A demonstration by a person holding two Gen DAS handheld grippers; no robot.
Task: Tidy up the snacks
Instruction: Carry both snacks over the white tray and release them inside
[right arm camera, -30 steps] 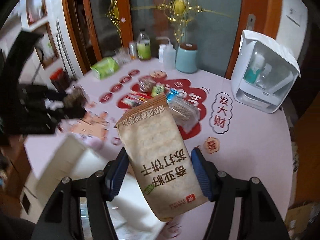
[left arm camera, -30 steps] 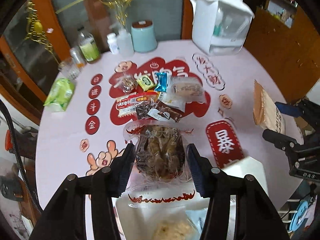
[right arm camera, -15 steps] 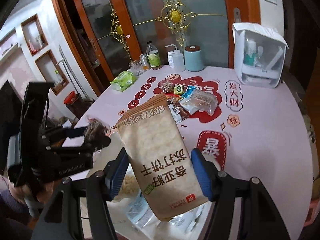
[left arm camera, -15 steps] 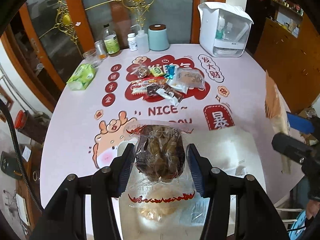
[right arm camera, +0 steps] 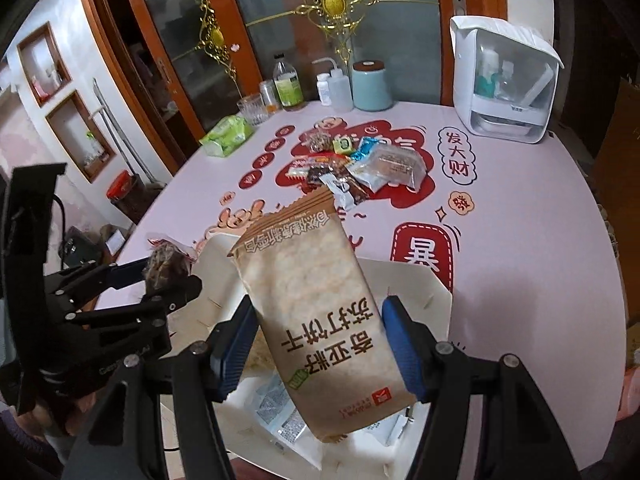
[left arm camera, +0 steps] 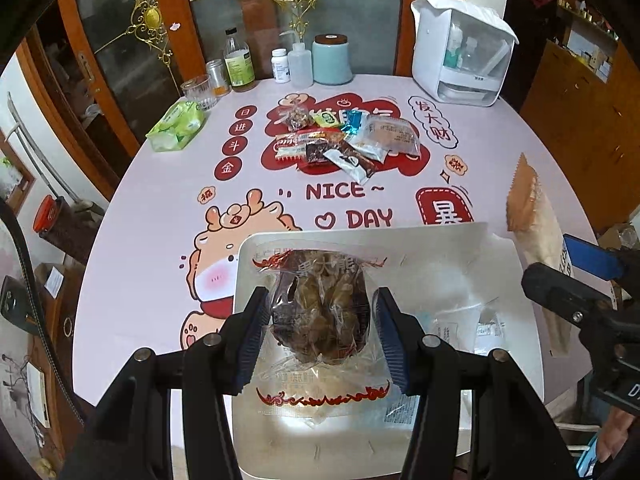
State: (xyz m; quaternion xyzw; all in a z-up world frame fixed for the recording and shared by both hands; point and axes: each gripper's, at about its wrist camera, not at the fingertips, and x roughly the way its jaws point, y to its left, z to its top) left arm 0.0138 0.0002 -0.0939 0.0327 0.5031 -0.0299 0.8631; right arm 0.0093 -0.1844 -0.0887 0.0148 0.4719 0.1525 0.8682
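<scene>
The left tongs (left arm camera: 320, 336) grip a clear plastic bag of dark brown snacks (left arm camera: 320, 308) between their blue pads, one pad pressing on each side of the bag. The bag hangs above a white rectangular box (left arm camera: 460, 264) that stands on the near edge of the round pink tabletop (left arm camera: 152, 208) with red cartoon prints. Inside the box lie some clear and white packets (left arm camera: 448, 324).

The right tongs (right arm camera: 316, 344) are closed on a tall beige paper pouch of crackers with brown Chinese writing (right arm camera: 316, 312), which is tilted and held over the same white box (right arm camera: 416, 280). In the right wrist view the left tongs (right arm camera: 160, 276) with their dark snack bag (right arm camera: 166, 260) are just to the left of the pouch, above the left part of the box.

Farther on the tabletop, in the middle of the red print, lies a small heap of mixed wrapped snacks (left arm camera: 344, 144). A green soft tissue pack (left arm camera: 176, 126) lies at the left edge, and a white plastic cabinet with a clear front (left arm camera: 464, 52) stands at the far right
</scene>
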